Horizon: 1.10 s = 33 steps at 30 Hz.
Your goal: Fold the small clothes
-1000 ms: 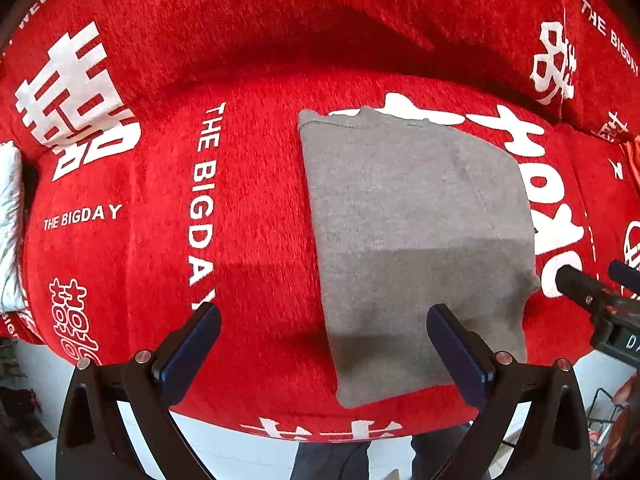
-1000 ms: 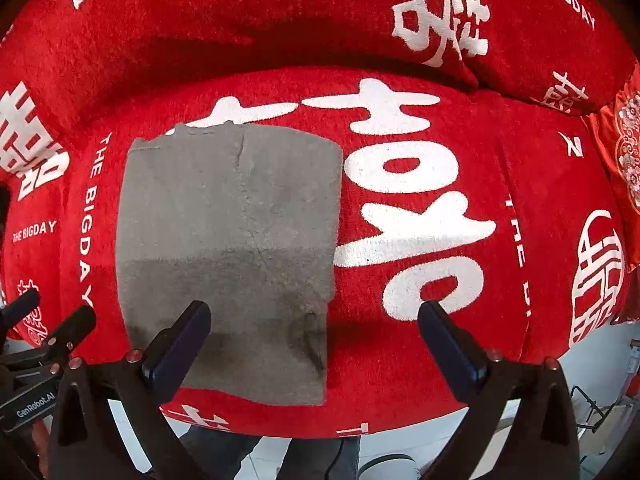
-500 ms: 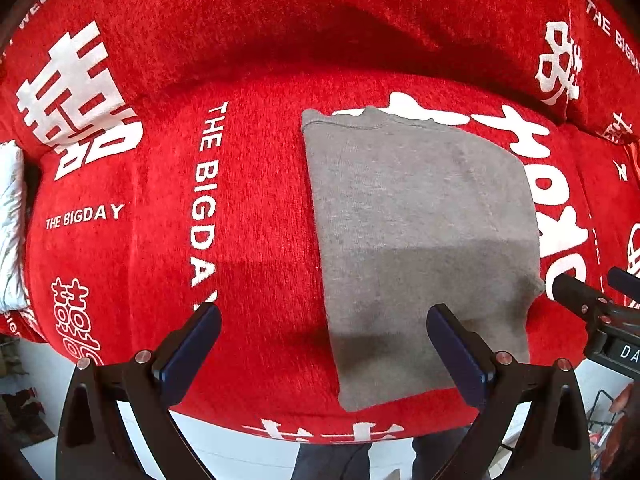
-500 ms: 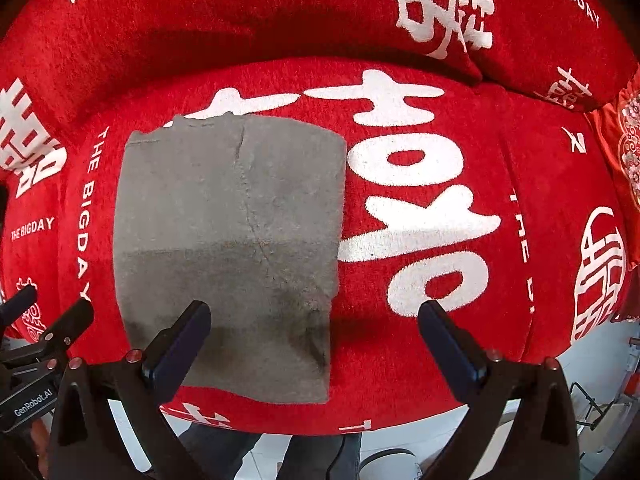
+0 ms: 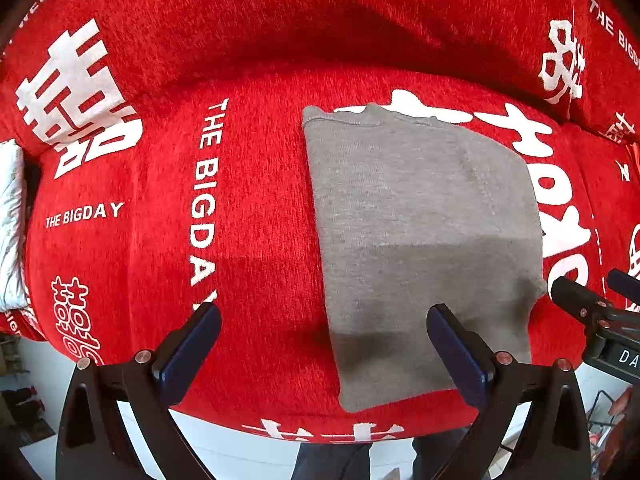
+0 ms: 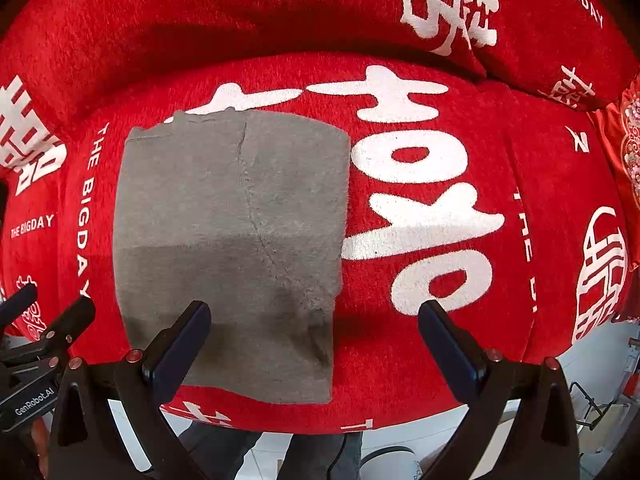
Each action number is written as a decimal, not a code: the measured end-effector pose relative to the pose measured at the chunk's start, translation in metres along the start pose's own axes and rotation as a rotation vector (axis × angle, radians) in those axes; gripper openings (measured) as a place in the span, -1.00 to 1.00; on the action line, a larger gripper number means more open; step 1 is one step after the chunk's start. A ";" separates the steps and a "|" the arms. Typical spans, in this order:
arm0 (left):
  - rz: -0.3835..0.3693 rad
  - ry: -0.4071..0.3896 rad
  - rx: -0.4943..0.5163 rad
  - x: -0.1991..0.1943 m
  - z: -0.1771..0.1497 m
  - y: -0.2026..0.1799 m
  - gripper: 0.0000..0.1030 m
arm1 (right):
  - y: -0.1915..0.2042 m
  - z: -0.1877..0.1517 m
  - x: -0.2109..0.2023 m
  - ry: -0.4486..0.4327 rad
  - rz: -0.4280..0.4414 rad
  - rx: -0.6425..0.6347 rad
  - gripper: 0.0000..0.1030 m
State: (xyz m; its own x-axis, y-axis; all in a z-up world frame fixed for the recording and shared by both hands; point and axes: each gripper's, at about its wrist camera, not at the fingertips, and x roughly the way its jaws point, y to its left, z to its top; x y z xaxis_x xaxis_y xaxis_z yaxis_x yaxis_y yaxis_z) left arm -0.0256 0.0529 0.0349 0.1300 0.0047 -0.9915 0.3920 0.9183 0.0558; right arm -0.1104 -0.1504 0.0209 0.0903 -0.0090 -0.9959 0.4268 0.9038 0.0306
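Observation:
A small grey knit garment lies flat, folded into a rectangle, on a red cushion; it also shows in the right wrist view. My left gripper is open and empty above the garment's near left edge, its right finger over the cloth. My right gripper is open and empty above the garment's near right corner, where the cloth is slightly rumpled. The right gripper's tips show at the right edge of the left wrist view; the left gripper's tips show in the right wrist view.
The red sofa seat with white lettering carries the garment; its back cushion rises behind. A white object sits at the far left. The seat's front edge and pale floor lie below.
Both grippers have shifted slightly nearer the garment; it sits a little lower and larger in both views. The garment itself has not moved.

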 end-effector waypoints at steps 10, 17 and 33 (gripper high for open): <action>0.006 0.012 0.001 0.005 0.002 0.000 1.00 | 0.000 0.002 0.004 0.012 -0.001 -0.003 1.00; 0.008 0.019 0.001 0.008 0.005 0.001 1.00 | 0.001 0.003 0.005 0.017 -0.001 -0.006 1.00; 0.008 0.024 0.004 0.010 0.009 0.000 1.00 | 0.003 0.008 0.007 0.021 -0.005 -0.019 1.00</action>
State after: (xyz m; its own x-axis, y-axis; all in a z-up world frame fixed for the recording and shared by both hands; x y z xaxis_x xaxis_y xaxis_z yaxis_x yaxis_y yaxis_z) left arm -0.0161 0.0492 0.0259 0.1117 0.0219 -0.9935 0.3942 0.9168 0.0645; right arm -0.1010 -0.1508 0.0150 0.0697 -0.0044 -0.9976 0.4101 0.9117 0.0246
